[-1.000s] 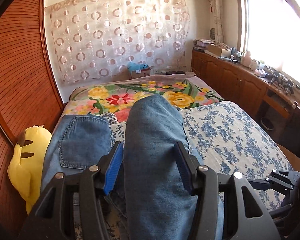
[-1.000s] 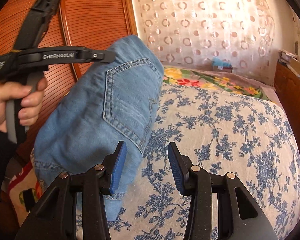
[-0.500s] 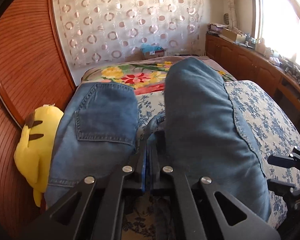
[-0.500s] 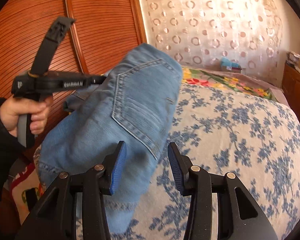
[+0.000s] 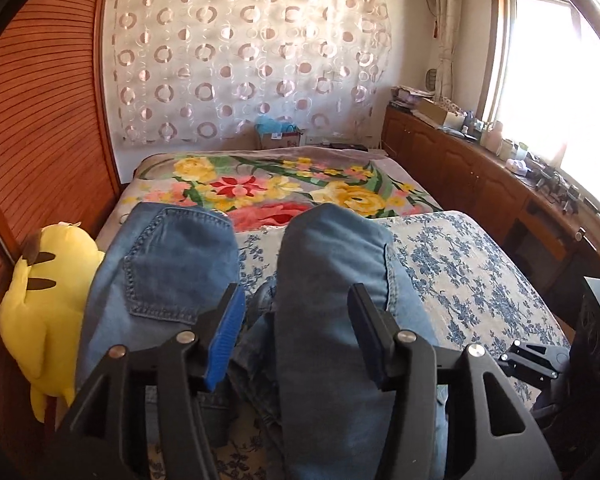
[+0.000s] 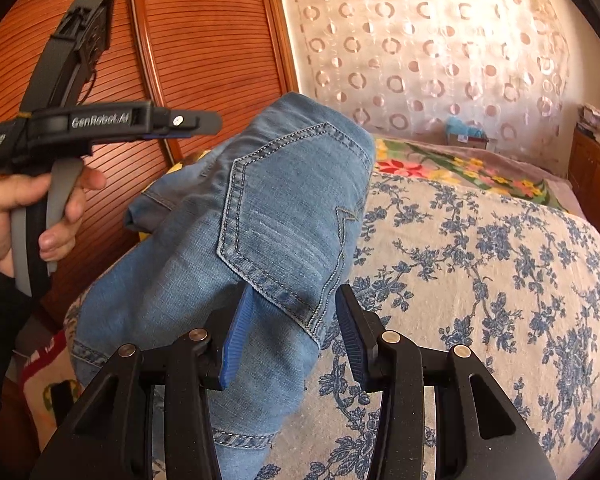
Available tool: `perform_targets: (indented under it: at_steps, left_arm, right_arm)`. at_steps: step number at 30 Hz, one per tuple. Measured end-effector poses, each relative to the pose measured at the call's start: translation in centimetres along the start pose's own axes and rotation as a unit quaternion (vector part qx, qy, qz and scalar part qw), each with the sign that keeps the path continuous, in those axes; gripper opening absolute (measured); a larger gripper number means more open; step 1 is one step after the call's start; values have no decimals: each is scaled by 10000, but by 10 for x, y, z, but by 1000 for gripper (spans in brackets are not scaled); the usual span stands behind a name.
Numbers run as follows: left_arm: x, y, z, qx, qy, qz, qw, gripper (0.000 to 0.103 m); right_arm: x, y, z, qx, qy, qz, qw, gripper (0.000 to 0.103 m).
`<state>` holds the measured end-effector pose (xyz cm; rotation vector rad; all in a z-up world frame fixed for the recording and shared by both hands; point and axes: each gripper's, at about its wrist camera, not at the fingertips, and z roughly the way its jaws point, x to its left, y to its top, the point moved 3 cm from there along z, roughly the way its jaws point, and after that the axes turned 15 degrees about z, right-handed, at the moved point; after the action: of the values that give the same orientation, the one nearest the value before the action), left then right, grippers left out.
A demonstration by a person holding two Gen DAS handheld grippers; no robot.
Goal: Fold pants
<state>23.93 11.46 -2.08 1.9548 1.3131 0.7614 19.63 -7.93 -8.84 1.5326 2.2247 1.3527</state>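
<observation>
Light blue jeans [image 5: 332,296] lie bunched on the bed, a back pocket [image 5: 172,264] facing up at the left. My left gripper [image 5: 296,328] is open, its jaws astride the right hump of denim. In the right wrist view the jeans [image 6: 260,232] rise in a fold with a stitched pocket. My right gripper [image 6: 292,332] is open, its jaws either side of the fold's lower edge. The left gripper [image 6: 172,124] also shows there, held in a hand above the jeans' far side.
The bed has a blue-flowered cover [image 5: 468,280] and a bright floral blanket [image 5: 276,188] behind. A yellow plush toy [image 5: 48,304] lies at the left edge by the wooden wardrobe [image 5: 40,140]. Wooden cabinets [image 5: 480,176] run under the window at right.
My left gripper, shut on the denim half a second ago, has opened and let go. The jeans have settled lower. My right gripper stays open and has moved closer to the fold.
</observation>
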Motion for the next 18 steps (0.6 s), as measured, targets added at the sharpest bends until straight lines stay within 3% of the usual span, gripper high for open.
perform_targets:
  at_steps: [7,11,14,18]
  left_arm:
    - [9,14,39,333,-232,-105,9991,53]
    - [14,16,57,488,-526,-162,9973,53]
    - [10,15,71,617,-969,-247,9931,53]
    - [7,8,83,754,-1036,-253,9914,53]
  right_arm:
    - [-1,2,12,245,278,48,9993,44]
    - [-2,4,17,350,388,45,9986,44]
    - [-2,3,21,405,457,17,9981,44]
    - [-4,3,24,445,536,35,9976,44]
